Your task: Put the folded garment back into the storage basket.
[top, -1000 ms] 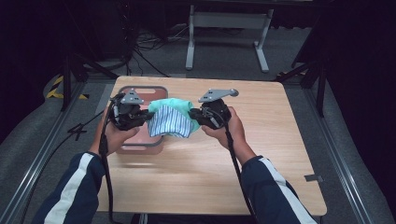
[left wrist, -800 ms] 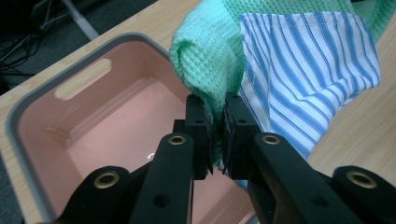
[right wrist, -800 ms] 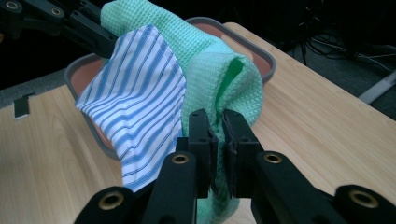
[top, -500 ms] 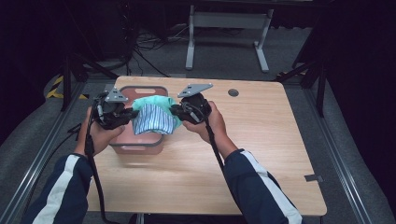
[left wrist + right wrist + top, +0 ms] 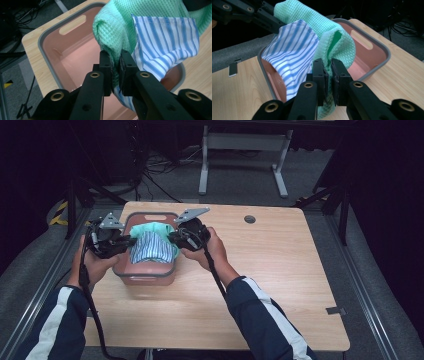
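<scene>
High view: both grippers, left gripper and right gripper, pinching folded green-and-striped cloth above pink bin; lowering and release left.

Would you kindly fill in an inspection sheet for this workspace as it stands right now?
Surface: light wooden table with a round cable hole near its far edge.
Job's things: folded bundle of a green waffle cloth and a blue-striped cloth, held over a pink bin with a grey rim.
Clutter: nothing seen.
Grippers: left tool and right tool each shut on the bundle from opposite sides.
Cables: one trails from each tool along the forearms; more lie on the floor behind the table.
Surroundings: dark room, grey carpet, metal stand legs beyond the table.
</scene>
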A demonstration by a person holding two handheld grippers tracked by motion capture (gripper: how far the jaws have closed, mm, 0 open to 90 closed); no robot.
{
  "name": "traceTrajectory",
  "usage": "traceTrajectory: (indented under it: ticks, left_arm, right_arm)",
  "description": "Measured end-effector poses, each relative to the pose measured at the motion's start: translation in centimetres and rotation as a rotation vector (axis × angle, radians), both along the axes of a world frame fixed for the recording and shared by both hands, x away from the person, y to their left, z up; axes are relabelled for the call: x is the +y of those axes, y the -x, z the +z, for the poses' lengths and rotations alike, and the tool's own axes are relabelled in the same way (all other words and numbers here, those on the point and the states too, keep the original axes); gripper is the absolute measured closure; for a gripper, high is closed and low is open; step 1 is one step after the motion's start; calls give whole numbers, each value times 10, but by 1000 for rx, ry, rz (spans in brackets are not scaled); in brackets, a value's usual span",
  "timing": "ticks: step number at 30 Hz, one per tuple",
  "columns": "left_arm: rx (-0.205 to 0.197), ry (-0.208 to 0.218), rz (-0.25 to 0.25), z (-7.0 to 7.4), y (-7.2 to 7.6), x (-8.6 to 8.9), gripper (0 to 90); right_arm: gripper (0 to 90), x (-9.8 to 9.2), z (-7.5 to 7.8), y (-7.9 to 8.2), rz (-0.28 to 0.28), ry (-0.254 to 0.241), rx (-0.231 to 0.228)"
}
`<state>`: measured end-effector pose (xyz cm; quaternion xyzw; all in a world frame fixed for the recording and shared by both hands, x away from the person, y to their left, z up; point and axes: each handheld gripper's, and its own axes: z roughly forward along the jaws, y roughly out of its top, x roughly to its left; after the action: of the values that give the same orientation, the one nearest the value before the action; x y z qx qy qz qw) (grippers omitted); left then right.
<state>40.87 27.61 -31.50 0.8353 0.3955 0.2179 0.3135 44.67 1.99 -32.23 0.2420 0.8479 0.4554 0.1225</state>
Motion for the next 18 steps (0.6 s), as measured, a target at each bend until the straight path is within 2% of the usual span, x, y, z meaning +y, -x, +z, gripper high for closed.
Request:
traceTrajectory:
  ticks: [4,8,12,15,18]
  left_arm:
    - [9,1,16,-8,-3,5,826]
    - [38,21,33,-17,-5,12,826]
    - [56,12,52,-25,-8,16,826]
    - [56,3,61,-30,-11,18,826]
    - [64,-19,64,-35,-12,17,826]
  right_arm:
    - [828,12,-6,-2,11,9,8]
    - [828,21,-14,-4,14,14,25]
    - [827,26,-22,-7,15,19,41]
    - [827,31,-27,-9,13,20,55]
    - [828,33,-31,-9,13,23,62]
